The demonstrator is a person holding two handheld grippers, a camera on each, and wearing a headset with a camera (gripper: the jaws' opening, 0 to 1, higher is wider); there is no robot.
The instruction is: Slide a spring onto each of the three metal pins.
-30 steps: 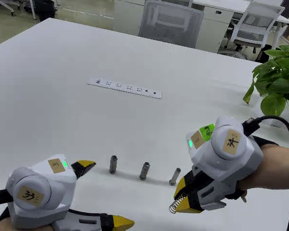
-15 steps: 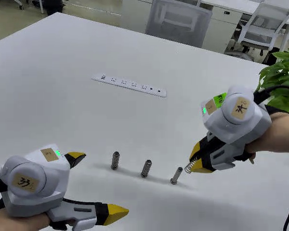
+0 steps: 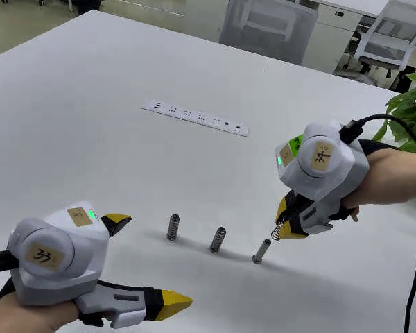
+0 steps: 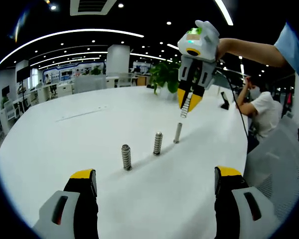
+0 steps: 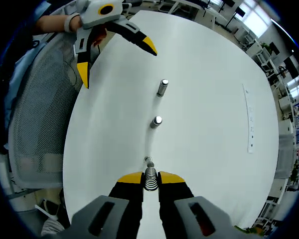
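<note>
yellow-tipped right tongs (image 5: 151, 178) tight on a spring (image 3: 278, 229), left tongs (image 4: 154, 174) wide

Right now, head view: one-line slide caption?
Right hand-held gripper holds a spring over the bare pin; the other two pins are already sprung.

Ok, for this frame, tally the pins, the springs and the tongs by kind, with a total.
Pins: 3; only the right pin is bare.
Springs: 3; left spring and middle spring sit on pins, held spring is in the right tongs.
Tongs: 2; the left tongs are open.
Total: 8.
</note>
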